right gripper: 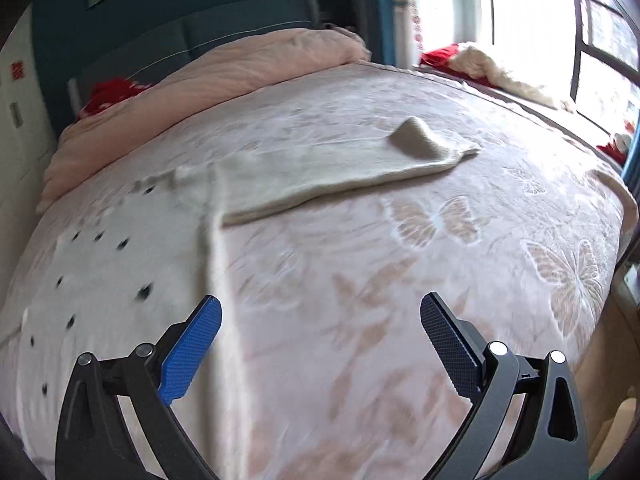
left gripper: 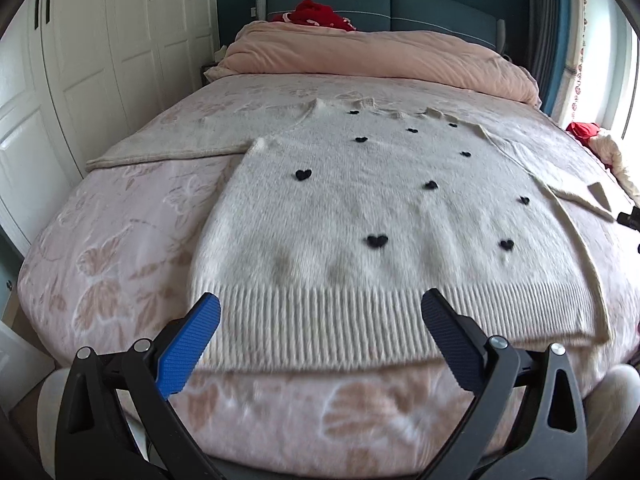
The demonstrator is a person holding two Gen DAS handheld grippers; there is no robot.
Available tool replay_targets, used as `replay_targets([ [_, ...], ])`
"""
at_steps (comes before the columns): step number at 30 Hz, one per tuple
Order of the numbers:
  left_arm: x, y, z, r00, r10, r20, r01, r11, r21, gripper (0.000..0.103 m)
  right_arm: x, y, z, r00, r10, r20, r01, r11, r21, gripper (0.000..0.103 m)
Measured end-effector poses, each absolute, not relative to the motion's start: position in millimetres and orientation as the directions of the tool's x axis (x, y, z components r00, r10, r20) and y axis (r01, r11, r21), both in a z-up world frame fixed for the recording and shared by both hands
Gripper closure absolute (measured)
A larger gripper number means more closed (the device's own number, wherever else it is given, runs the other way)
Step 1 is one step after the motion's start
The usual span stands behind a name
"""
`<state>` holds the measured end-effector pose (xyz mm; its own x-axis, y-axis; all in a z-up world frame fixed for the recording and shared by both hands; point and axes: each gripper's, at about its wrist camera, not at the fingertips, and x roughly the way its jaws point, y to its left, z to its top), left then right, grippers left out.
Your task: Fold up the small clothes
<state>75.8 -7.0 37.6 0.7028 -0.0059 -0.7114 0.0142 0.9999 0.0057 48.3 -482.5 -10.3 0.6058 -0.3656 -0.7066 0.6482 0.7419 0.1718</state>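
pink butterfly-print bedspread point(left gripper: 120, 216) covers the whole bed, with a rolled pink quilt point(left gripper: 376, 54) along the head end below a teal headboard point(left gripper: 440, 8), white wardrobe doors point(left gripper: 100, 52) on one side and a bright window point(right gripper: 532, 20) on the other. one white fluffy sweater point(left gripper: 360, 208) lies flat and face up in the middle, ribbed hem nearest the foot edge, both sleeves spread out sideways; the sleeve point(right gripper: 340, 172) on the window side ends with its cuff kinked upward. bare blanket lies open all round it, widest on the window side. i count eleven little black hearts on its front, though the far ones are small and i may be off by one. two red bundles show, one by the headboard point(left gripper: 320, 12), one near the window point(right gripper: 438, 54). no readable writing anywhere.

left gripper point(left gripper: 320, 304) hovers over the hem, fingers spread wide, holding nothing. right gripper point(right gripper: 320, 306) hangs above bare blanket just beside the sweater's side edge, fingers likewise wide apart and empty.
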Motion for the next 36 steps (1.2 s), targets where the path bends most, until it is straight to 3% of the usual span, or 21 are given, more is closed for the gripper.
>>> replay_targets([
  [5, 105, -32, 33, 0.698, 0.036, -0.715, 0.029, 0.997, 0.078, 0.005, 85, -608, -26, 0.523, -0.413, -0.746, 0.781, 0.582, 0.226, 0.005],
  [11, 123, -50, 16, 0.658, 0.043, -0.751, 0.063, 0.992, 0.111, 0.005, 136, -670, -60, 0.476, -0.379, -0.794, 0.809, 0.542, 0.226, 0.006],
  [14, 128, -55, 7, 0.638, 0.040, -0.769, 0.069, 0.992, 0.109, 0.005, 137, -683, -65, 0.503, -0.394, -0.769, 0.820, 0.500, 0.280, 0.011],
  [16, 130, -58, 4, 0.633, 0.040, -0.773, 0.081, 0.990, 0.117, 0.005, 139, -688, -63, 0.556, -0.373, -0.743, 0.795, 0.500, 0.344, 0.042],
  [17, 130, -59, 4, 0.636, 0.041, -0.770, 0.087, 0.988, 0.125, 0.005, 142, -690, -63, 0.579, -0.338, -0.742, 0.779, 0.497, 0.382, 0.080],
  [18, 130, -61, 5, 0.646, 0.041, -0.762, 0.099, 0.986, 0.136, 0.005, 147, -690, -61, 0.613, -0.305, -0.728, 0.757, 0.489, 0.433, 0.086],
  [23, 132, -59, 13, 0.666, 0.024, -0.746, 0.112, 0.985, 0.132, 0.005, 183, -623, 22, 0.810, -0.258, -0.527, 0.538, 0.683, 0.494, 0.087],
  [28, 137, -42, 28, 0.663, -0.044, -0.748, 0.086, 0.996, 0.017, 0.005, 252, -461, 100, 0.927, 0.045, -0.373, 0.133, 0.889, 0.438, 0.086],
  [31, 143, -31, 38, 0.662, -0.089, -0.744, 0.076, 0.996, -0.052, 0.005, 290, -346, 94, 0.872, 0.242, -0.425, -0.076, 0.925, 0.372, 0.078],
  [33, 152, -24, 47, 0.663, -0.125, -0.738, 0.075, 0.992, -0.100, 0.005, 306, -286, 69, 0.814, 0.303, -0.496, -0.148, 0.933, 0.327, 0.060],
  [36, 174, -14, 61, 0.664, -0.164, -0.730, 0.067, 0.985, -0.160, 0.005, 302, -245, 36, 0.762, 0.302, -0.572, -0.163, 0.945, 0.282, 0.060],
])
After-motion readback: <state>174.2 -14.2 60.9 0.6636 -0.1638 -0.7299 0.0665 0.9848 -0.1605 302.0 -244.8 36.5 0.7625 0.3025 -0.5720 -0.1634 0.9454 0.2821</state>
